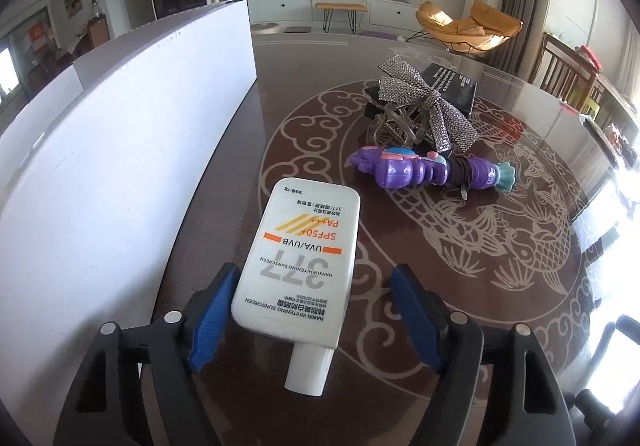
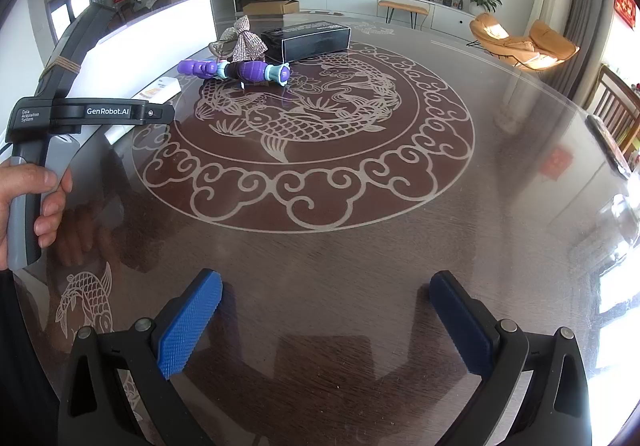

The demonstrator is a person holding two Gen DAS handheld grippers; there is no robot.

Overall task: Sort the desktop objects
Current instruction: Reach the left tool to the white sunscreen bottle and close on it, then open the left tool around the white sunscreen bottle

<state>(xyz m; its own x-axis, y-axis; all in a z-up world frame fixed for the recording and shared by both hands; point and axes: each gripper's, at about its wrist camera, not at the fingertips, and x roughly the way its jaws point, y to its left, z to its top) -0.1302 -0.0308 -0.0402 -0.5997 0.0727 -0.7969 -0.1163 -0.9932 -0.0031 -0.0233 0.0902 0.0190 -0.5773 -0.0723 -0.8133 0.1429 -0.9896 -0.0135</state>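
The left gripper (image 1: 312,310) stands with its jaws apart around the sunscreen bottle (image 1: 298,266), which lies flat on the table (image 1: 520,306) with its cap toward the camera and its flat end pointing away; the left blue pad (image 1: 212,316) looks to be touching or almost touching the bottle's side, while the right pad (image 1: 416,316) stands clear of it with a gap between. Just left of the bottle rises a white box (image 1: 100,166), which I take to be the sorting bin. If the step in hand is picking up the bottle, it would go best by centring the jaws so both pads meet the flat sides together, closing on the wide body rather than the narrow cap, and lifting straight before swinging left over the wall. The slick plastic may slip or twist if it is pinched off-centre. Farther off on the right lie a purple toy (image 1: 428,170), a sparkly bow clip (image 1: 424,102) and a black box (image 1: 448,86), close together. The right gripper (image 2: 326,316) hovers with its jaws wide apart over bare table, holding nothing. The bottle reads "377", "HANXI WHITENING SUNSCREEN", "UVA/UVB" and "SPF50+ PA+++", with Chinese print too small to read. In the right view the other device's handle shows "GenRobot.AI" and "Data Acquisition System".
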